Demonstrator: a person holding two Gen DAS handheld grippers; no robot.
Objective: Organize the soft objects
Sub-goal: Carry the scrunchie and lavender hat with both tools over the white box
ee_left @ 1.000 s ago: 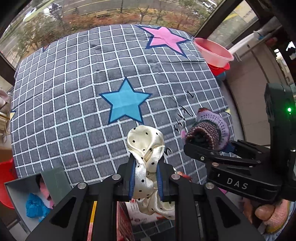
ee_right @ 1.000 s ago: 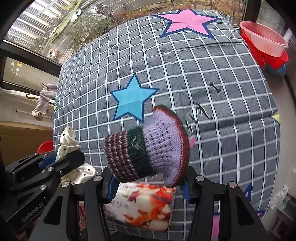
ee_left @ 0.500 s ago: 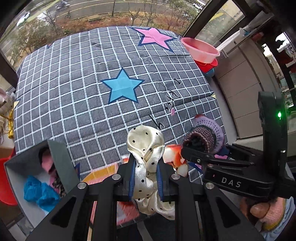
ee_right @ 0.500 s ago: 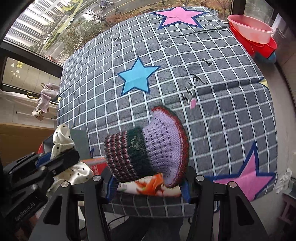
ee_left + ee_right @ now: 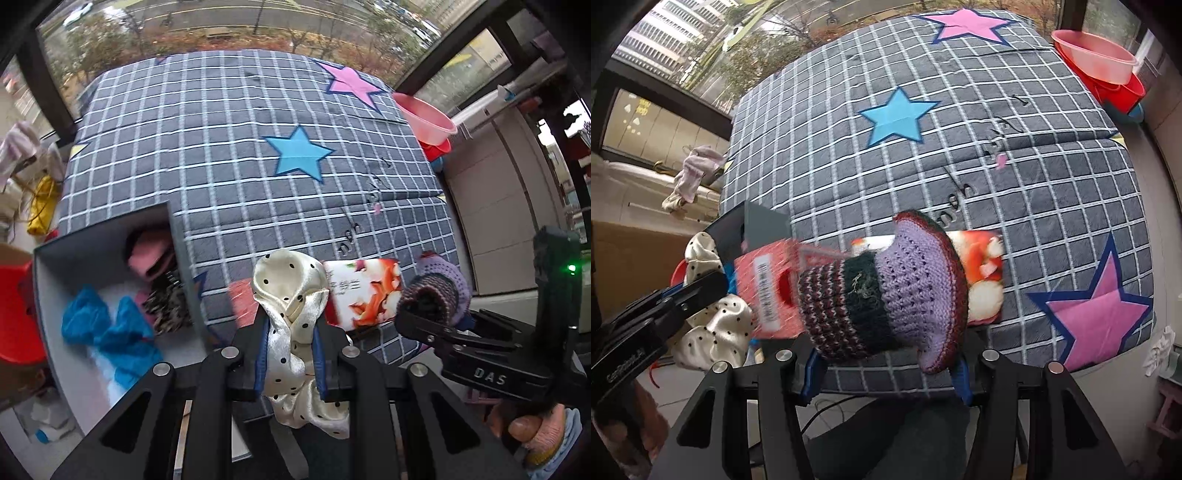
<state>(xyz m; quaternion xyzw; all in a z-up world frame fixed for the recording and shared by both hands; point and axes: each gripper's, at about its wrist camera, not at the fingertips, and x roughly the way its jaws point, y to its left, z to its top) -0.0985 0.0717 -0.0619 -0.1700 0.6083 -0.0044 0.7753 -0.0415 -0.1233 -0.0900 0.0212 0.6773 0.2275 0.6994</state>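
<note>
My left gripper (image 5: pixel 290 332) jaws clamp polka-dot scrunchie (image 5: pixel 291 295); grey storage box (image 5: pixel 107 236) lies lower-left, nearer left hand (right gripper (image 5: pixel 886 354) jaws grip knitted hat (image 5: pixel 886 284)).

The checked mattress (image 5: pixel 229 147) lies bare toward the window. At its near edge, a tissue pack (image 5: pixel 364 291) and an open grey box (image 5: pixel 110 295) with cloths block passage.

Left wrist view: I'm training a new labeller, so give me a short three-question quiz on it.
1. True or false: the left claw is shut on the dotted scarf.
2. What does the right claw hold? A knitted hat B towel C sock
3. Which colour is the crumpled cloth in the grey box?

Key: 1 true; 2 A, the knitted hat; 3 blue.
</note>
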